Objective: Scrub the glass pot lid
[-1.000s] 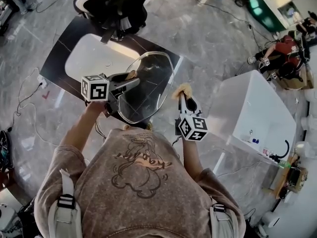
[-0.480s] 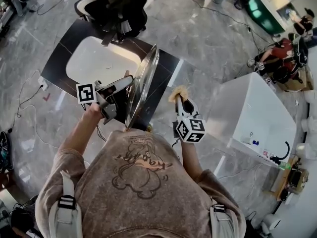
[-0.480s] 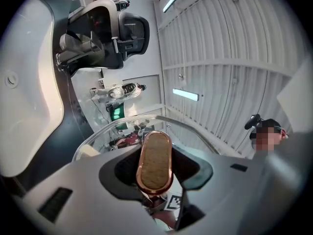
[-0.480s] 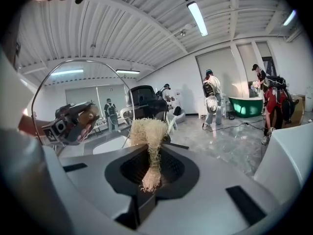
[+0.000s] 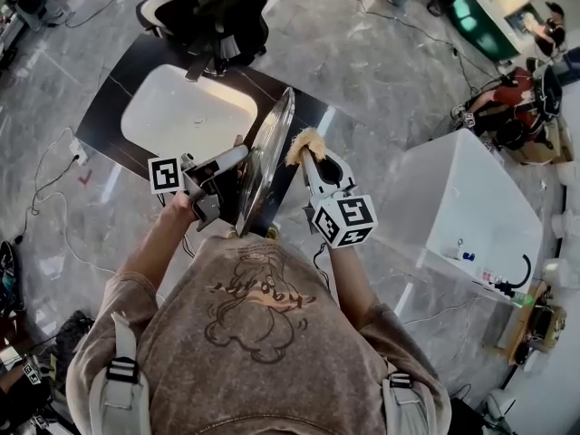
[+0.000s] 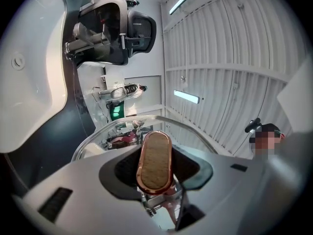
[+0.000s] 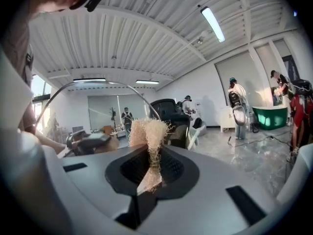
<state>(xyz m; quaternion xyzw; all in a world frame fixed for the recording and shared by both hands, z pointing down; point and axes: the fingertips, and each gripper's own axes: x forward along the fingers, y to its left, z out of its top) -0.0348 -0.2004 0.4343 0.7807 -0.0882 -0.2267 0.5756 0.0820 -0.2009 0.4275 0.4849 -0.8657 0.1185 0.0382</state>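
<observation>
A: Where did we log the task's thing?

B: We found the round, metal-rimmed glass pot lid held up in the air on its edge, over the near side of the dark table and close in front of the person's chest. In the head view we saw it almost edge-on, as a thin slanted line.

A: Left gripper state?

B: The left gripper was clamped on the lid's oval, copper-rimmed handle. In the left gripper view the handle filled the gap between the jaws, and the glass rim curved behind it.

A: Right gripper?

B: The right gripper was closed on a tan, fibrous scrub pad. In the right gripper view we noted the pad pinched between the jaws, with its frayed top sticking out past them.

A: Was the pad on the glass?

B: The pad sat just beside the lid's face on the side away from the handle, near the upper rim. We could not tell whether it touched the glass.

A: Surroundings?

B: We recorded a white oval basin set into the table beyond the lid and a black office chair behind the table. A white box-shaped cabinet stood on the grey marbled floor, well apart on the person's right.
</observation>
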